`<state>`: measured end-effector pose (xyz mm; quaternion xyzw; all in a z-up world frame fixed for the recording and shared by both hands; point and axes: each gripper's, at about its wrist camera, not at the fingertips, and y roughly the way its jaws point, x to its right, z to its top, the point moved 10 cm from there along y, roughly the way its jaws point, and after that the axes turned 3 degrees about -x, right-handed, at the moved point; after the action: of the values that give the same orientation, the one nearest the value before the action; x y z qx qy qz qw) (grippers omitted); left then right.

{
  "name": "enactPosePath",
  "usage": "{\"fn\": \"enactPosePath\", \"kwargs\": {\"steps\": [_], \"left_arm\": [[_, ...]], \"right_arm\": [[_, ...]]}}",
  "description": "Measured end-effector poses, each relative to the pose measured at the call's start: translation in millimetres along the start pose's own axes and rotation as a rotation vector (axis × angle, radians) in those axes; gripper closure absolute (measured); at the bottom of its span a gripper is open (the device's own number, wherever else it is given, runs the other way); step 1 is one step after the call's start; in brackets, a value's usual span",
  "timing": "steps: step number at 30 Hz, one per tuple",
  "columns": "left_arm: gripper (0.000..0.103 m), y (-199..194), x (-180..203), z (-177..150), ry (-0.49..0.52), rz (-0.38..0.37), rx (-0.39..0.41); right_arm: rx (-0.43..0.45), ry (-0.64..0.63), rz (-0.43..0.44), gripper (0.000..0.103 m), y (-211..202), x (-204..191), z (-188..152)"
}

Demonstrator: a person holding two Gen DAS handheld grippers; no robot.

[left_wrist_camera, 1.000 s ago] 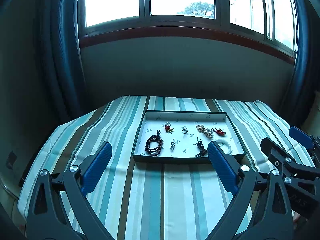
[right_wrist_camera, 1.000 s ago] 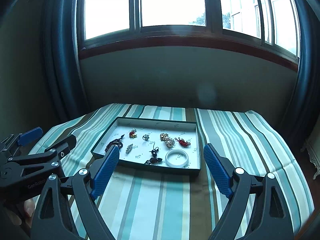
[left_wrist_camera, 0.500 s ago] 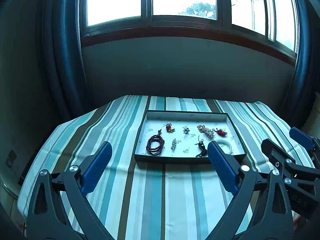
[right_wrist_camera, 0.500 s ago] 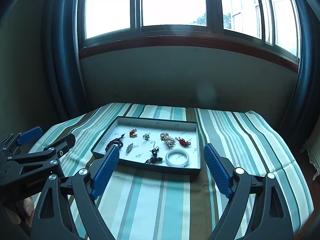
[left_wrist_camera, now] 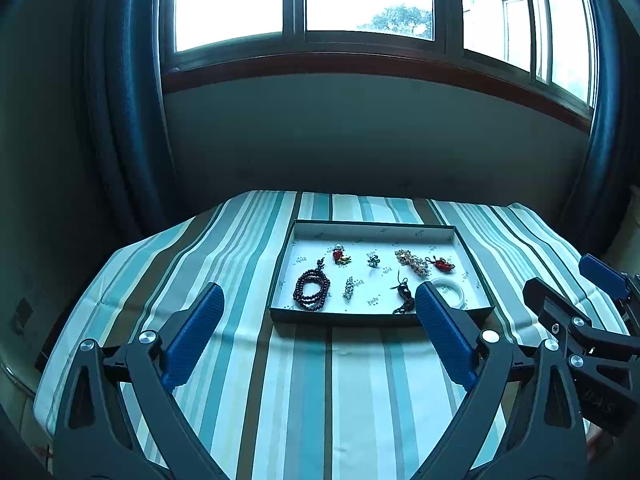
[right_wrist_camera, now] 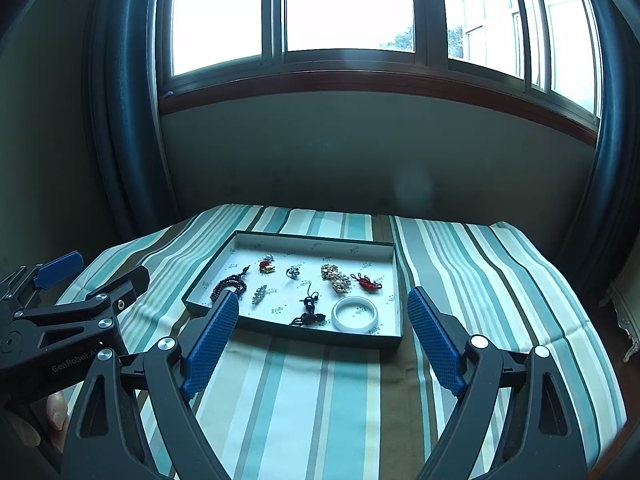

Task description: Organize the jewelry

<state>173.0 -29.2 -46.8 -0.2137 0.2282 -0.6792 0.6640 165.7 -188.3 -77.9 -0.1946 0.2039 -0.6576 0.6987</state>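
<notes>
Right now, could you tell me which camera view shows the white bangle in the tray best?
The right wrist view: the white bangle lies whole and unobstructed. In the left wrist view, a finger of the left gripper hides part of it.

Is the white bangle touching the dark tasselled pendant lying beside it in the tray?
Apart. The right wrist view shows the white bangle and the dark tasselled pendant with a strip of bare tray floor between them.

- A room in a home, it seems.
- A wide window (left_wrist_camera: 368, 4) with dark curtains (left_wrist_camera: 124, 92) at both sides.
- A striped tablecloth (left_wrist_camera: 312, 392) covers the table, a jewelry tray (left_wrist_camera: 280, 280) near its far edge.
</notes>
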Motion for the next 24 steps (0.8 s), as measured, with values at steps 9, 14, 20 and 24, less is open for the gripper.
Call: {"fn": "enactPosePath", "kwargs": {"steps": [9, 14, 20, 24], "left_arm": [[0.002, 0.5, -7.7, 0.1, -0.038, -0.002, 0.003], [0.002, 3.2, -10.1, -1.5, -0.026, 0.015, 0.012], [0.002, 11.3, -13.9, -4.0, -0.001, 0.029, 0.013], [0.002, 23.4, -25.7, -8.1, -0.019, 0.063, -0.011]], "right_arm": [[-0.007, -0.012, 0.001, 0.018, 1.6, 1.8, -4.6], [-0.017, -0.014, 0.002, 0.018, 4.3, 3.8, -7.9], [-0.028, -0.018, 0.000, 0.018, 6.7, 7.0, -10.4], [-0.043, -0.009, -0.006, 0.018, 13.7, 13.3, -12.0]]}}
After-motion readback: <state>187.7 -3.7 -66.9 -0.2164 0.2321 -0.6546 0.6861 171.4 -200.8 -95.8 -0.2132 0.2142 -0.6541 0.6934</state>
